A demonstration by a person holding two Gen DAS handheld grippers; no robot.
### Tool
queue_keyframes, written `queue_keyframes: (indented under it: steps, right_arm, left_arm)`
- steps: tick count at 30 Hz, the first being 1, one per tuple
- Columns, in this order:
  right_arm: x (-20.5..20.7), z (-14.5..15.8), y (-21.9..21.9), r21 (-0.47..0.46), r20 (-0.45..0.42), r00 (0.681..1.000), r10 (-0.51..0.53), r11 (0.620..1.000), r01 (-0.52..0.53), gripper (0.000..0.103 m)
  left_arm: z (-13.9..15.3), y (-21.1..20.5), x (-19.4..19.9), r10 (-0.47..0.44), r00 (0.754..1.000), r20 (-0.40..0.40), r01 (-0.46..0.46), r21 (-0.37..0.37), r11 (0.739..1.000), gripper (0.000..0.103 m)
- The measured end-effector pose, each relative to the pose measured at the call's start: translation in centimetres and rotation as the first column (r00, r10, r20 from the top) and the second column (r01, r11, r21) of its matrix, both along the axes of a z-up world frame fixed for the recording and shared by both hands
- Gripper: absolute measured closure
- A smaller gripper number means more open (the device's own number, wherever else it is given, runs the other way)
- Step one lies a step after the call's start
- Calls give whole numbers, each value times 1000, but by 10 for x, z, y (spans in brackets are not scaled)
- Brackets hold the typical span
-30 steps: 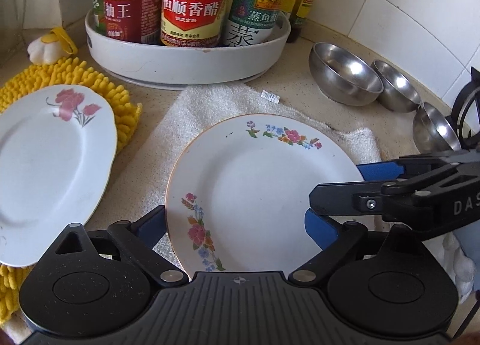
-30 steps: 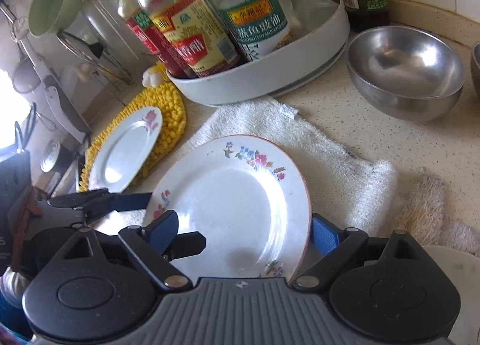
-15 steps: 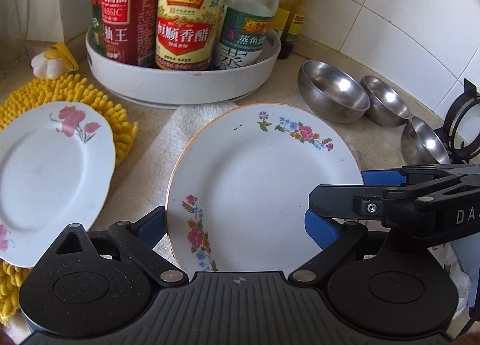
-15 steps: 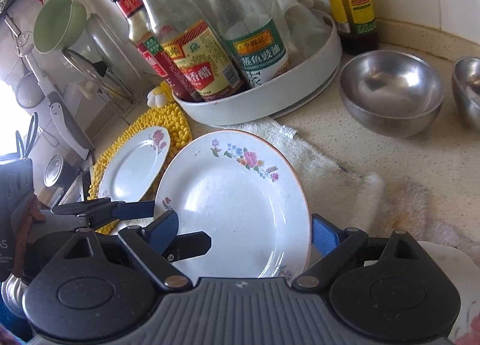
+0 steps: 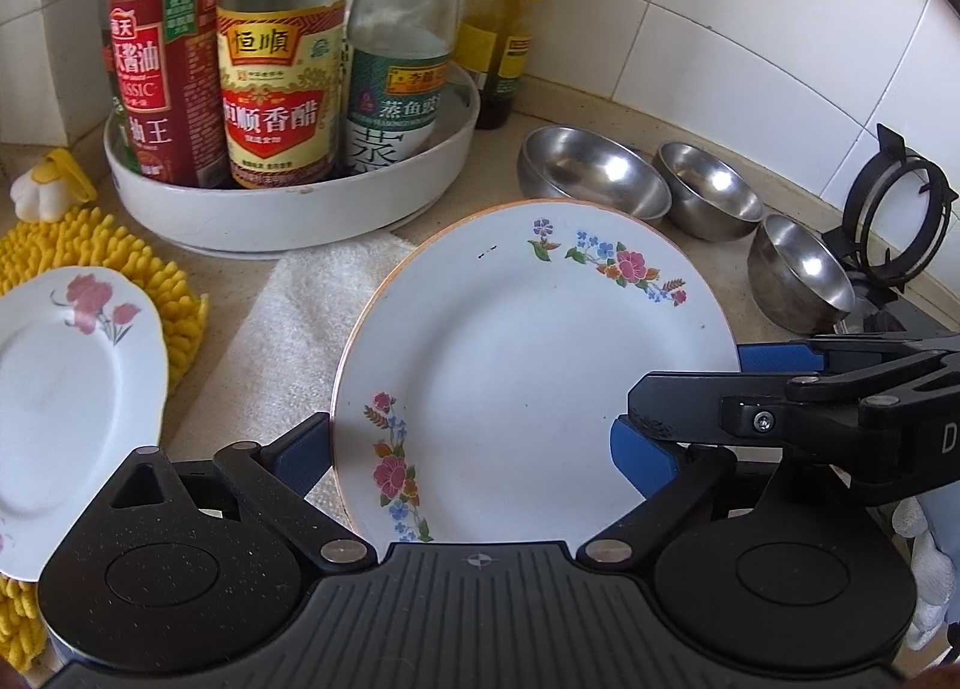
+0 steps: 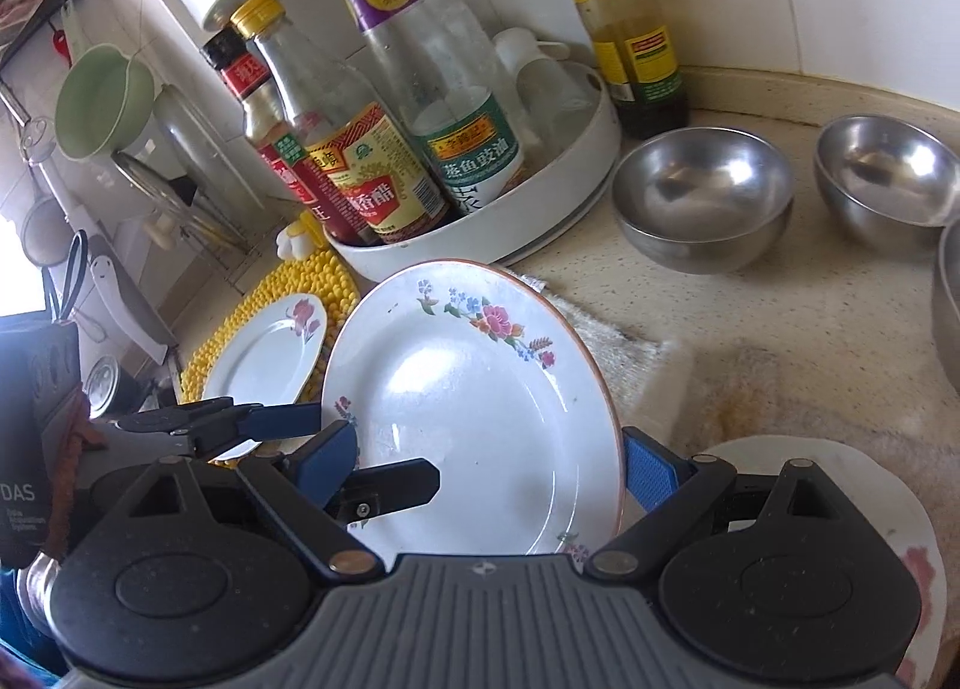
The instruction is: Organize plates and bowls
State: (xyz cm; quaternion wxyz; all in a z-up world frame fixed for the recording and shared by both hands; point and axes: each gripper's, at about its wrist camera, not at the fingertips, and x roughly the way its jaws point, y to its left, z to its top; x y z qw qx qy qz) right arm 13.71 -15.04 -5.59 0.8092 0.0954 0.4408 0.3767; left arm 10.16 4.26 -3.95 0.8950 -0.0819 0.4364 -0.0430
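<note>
With both the left gripper and right gripper pinching the flowered plate tilted above the bench, stacking it on the smaller plate seems next

The big plate is white with a thin orange rim and sprays of pink, blue and orange flowers. The smaller plate is white with pink-red blooms, on a shaggy yellow mat. The towel is off-white. Three bowls are shiny silver. The bottle tray is white; its labels look red, yellow and green. Gripper fingers are blue-padded on black.
</note>
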Motion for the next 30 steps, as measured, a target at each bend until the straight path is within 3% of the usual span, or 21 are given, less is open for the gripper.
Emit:
queue_keyframes:
  steps: [30]
  right_arm:
    - [-27, -2, -81, 3, -40, 967, -252, 968, 252, 8]
  left_arm:
    - [-4, -74, 17, -230, 973, 5, 230, 0, 973, 3]
